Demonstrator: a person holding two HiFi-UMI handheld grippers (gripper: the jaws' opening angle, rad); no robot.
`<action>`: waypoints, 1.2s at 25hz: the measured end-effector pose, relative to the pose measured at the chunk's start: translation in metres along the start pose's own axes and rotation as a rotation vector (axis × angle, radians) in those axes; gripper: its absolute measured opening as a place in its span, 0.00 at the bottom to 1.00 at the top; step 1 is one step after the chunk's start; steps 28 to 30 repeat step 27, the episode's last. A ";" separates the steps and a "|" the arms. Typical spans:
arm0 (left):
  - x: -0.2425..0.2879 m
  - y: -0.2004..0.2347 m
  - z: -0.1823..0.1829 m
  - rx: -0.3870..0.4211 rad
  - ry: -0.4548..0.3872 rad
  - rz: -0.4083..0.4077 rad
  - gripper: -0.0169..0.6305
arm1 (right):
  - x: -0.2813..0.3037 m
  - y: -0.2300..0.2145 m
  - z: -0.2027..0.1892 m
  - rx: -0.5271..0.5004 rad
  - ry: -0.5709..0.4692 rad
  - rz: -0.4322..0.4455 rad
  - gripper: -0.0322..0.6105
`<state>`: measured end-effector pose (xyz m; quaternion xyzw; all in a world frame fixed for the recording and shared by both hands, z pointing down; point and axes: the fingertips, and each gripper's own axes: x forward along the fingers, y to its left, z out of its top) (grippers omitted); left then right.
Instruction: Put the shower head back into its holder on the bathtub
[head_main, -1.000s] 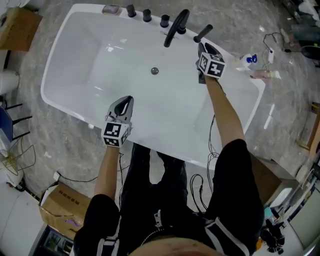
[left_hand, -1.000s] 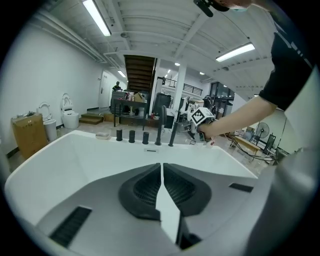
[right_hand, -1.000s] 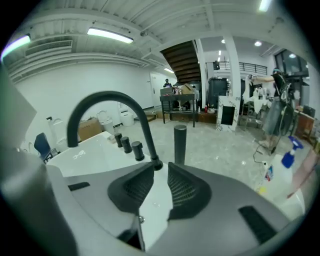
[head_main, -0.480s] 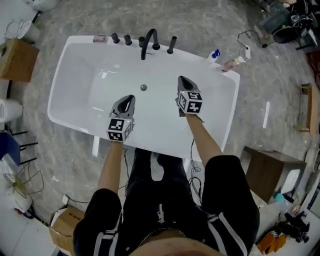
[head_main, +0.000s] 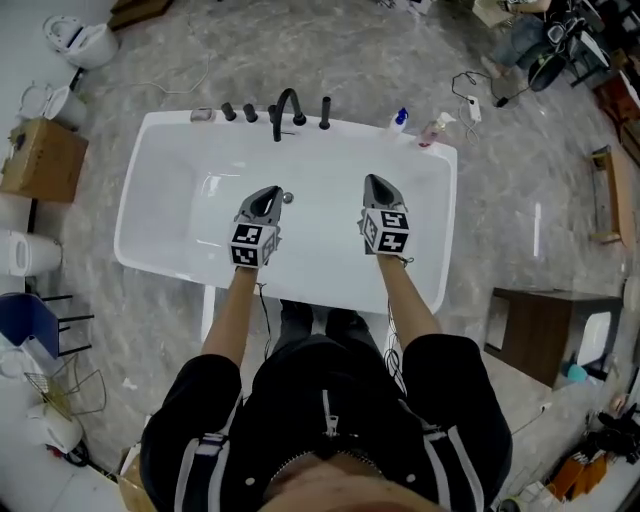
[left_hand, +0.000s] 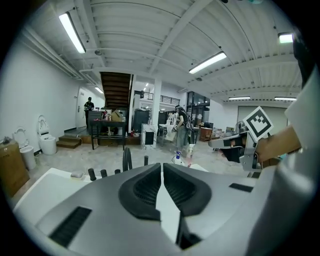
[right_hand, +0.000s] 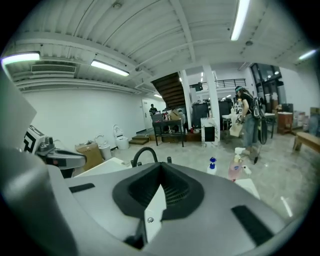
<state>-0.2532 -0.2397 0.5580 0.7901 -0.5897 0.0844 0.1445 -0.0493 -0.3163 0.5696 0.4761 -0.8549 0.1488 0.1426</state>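
Observation:
The black shower head (head_main: 325, 112) stands upright on the far rim of the white bathtub (head_main: 160, 250), right of the curved black faucet (head_main: 285, 105). It also shows as a short post (left_hand: 145, 160) in the left gripper view and as the shower head (right_hand: 169, 160) in the right gripper view. My left gripper (head_main: 270, 192) hovers over the tub's middle, shut and empty. My right gripper (head_main: 373, 182) hangs level with it to the right, also shut on nothing. Both are well short of the shower head.
Two black knobs (head_main: 240, 113) and a small soap dish (head_main: 203, 115) sit left of the faucet. A blue-capped spray bottle (head_main: 399, 120) and a pink bottle (head_main: 432, 130) stand on the far right corner. A cardboard box (head_main: 45, 160) and a brown cabinet (head_main: 540, 325) flank the tub.
My right gripper has drawn back from beside the shower head at the far rim to the tub's middle. The left gripper has risen. The tub looks smaller as the head view pulled away.

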 end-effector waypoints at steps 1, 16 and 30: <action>0.001 -0.003 0.008 0.007 -0.009 -0.006 0.08 | -0.006 -0.001 0.009 -0.001 -0.016 -0.002 0.06; -0.010 -0.036 0.034 0.051 -0.035 -0.037 0.08 | -0.060 -0.002 0.046 0.007 -0.118 -0.010 0.06; -0.023 -0.048 0.029 0.046 -0.036 -0.011 0.08 | -0.071 0.000 0.036 -0.013 -0.098 0.026 0.06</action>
